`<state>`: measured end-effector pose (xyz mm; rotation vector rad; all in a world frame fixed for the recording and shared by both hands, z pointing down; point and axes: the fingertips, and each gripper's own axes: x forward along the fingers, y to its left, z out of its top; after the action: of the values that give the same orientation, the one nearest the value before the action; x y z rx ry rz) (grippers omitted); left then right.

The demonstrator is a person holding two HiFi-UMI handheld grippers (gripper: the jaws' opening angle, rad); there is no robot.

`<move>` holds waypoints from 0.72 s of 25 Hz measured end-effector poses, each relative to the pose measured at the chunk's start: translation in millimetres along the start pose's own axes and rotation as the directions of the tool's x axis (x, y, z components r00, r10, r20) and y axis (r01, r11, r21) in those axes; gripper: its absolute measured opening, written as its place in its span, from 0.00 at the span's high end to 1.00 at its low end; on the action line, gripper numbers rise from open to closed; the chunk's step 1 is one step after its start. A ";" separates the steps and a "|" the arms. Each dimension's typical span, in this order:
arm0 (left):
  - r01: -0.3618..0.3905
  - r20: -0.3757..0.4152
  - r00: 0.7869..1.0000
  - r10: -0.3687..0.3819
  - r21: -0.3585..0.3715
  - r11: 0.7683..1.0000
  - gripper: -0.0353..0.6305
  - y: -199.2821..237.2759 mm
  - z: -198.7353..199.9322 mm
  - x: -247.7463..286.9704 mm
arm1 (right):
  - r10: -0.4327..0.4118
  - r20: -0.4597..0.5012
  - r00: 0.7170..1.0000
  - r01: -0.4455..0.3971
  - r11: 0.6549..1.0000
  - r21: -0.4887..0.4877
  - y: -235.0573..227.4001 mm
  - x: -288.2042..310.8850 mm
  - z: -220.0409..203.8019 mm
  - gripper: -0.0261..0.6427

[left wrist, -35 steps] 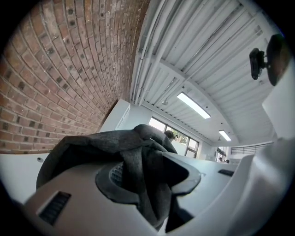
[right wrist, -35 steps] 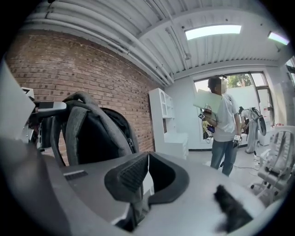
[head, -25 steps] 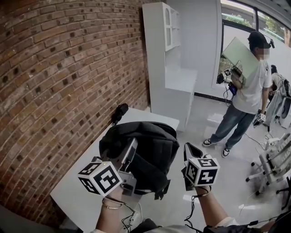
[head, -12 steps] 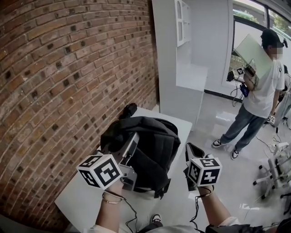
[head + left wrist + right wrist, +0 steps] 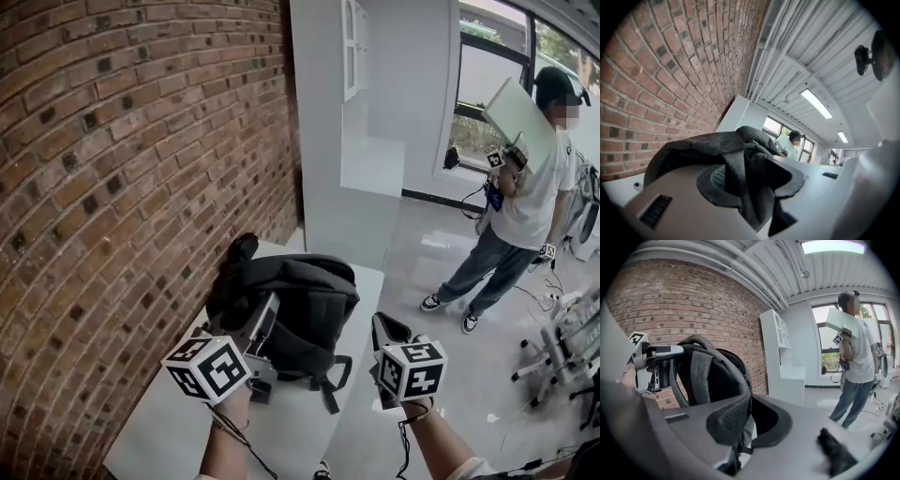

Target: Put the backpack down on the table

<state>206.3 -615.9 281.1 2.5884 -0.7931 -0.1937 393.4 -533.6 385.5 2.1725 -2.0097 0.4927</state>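
While the backpack (image 5: 300,300) is carried by the left gripper (image 5: 270,314), it lies low over the far part of the white table (image 5: 178,422), close to the brick wall (image 5: 112,187) on the left. I cannot tell whether its underside already touches the tabletop. Its long axis runs near to far, roughly along the table, and one strap loop dangles at its near right corner. A thick fold of its dark fabric is bunched between the left jaws, which stand partly apart and clamp on that fold. The pack is therefore straight ahead of them and the table is below, so I judge the coming move to be a plain lowering, then a release. That gripper points level and away, its marker cube nearest the wrist. The right gripper (image 5: 386,330) stands just right of the pack and apart from it, tipped slightly down. Its pads meet at the tips and I see nothing held. Farther right stand a white cabinet (image 5: 337,141) and a person (image 5: 525,206).
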 end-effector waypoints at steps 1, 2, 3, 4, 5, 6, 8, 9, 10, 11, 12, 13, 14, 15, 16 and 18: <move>-0.010 -0.004 1.000 0.010 -0.016 1.000 0.70 9.0 -7.0 -0.6 | 0.003 -0.011 1.000 -0.003 1.000 0.007 1.4 2.7 -6.2 0.92; -0.017 0.000 1.000 0.017 -0.028 0.999 0.70 16.4 -12.1 -2.7 | 0.007 -0.024 1.000 -0.007 1.000 0.013 3.2 4.7 -12.9 0.92; -0.020 0.010 1.000 0.021 -0.035 0.999 0.70 22.2 -14.2 -5.9 | 0.012 -0.036 0.999 -0.011 1.000 0.016 5.1 6.6 -19.2 0.92; -0.024 0.018 1.000 0.024 -0.036 0.999 0.70 26.8 -14.5 -9.3 | 0.016 -0.046 0.999 -0.015 1.000 0.016 7.1 8.9 -24.3 0.92; -0.028 0.018 0.999 0.028 -0.033 0.999 0.69 30.7 -14.6 -12.3 | 0.020 -0.056 0.998 -0.020 1.000 0.016 9.1 11.6 -29.0 0.92; -0.032 0.012 0.999 0.032 -0.032 0.999 0.69 34.5 -15.5 -15.3 | 0.025 -0.064 0.998 -0.024 1.000 0.020 11.1 14.4 -33.3 0.92; -0.041 -0.005 0.999 0.041 -0.043 0.998 0.69 42.2 -19.4 -22.2 | 0.036 -0.076 0.996 -0.033 0.999 0.031 15.7 17.8 -40.0 0.92; -0.047 -0.013 0.999 0.047 -0.052 0.998 0.68 45.6 -22.2 -26.7 | 0.042 -0.078 0.996 -0.039 0.999 0.034 18.4 18.0 -42.0 0.92; -0.055 -0.020 0.998 0.054 -0.060 0.997 0.68 47.9 -25.4 -32.2 | 0.049 -0.079 0.996 -0.047 0.998 0.035 21.5 17.1 -43.4 0.92; -0.064 -0.026 0.998 0.063 -0.066 0.996 0.67 48.7 -28.9 -38.1 | 0.058 -0.079 0.995 -0.056 0.998 0.034 24.6 15.4 -44.4 0.92; -0.074 -0.033 0.997 0.072 -0.065 0.995 0.67 48.1 -32.9 -44.3 | 0.068 -0.079 0.995 -0.065 0.997 0.032 27.5 13.1 -45.0 0.92; -0.085 -0.040 0.996 0.083 -0.059 0.995 0.66 46.6 -37.3 -50.6 | 0.077 -0.078 0.994 -0.075 0.997 0.031 30.0 10.3 -45.5 0.92; -0.098 -0.047 0.994 0.095 -0.051 0.994 0.66 44.7 -42.0 -56.8 | 0.086 -0.077 0.993 -0.084 0.996 0.031 32.2 7.1 -45.9 0.92; -0.110 -0.053 0.993 0.108 -0.043 0.993 0.65 42.9 -46.5 -63.0 | 0.094 -0.074 0.993 -0.092 0.995 0.032 34.3 3.5 -46.3 0.92; -0.123 -0.060 0.991 0.120 -0.039 0.992 0.65 41.6 -50.7 -69.3 | 0.103 -0.072 0.992 -0.101 0.994 0.033 36.4 -0.5 -46.9 0.92; -0.150 -0.074 0.986 0.147 -0.035 0.988 0.64 40.2 -58.2 -82.5 | 0.120 -0.070 0.990 -0.118 0.992 0.036 40.9 -9.4 -49.5 0.92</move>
<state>132.5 -578.9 351.8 2.4713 -0.9414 -0.0711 345.5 -512.9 424.0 2.0291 -2.1150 0.6133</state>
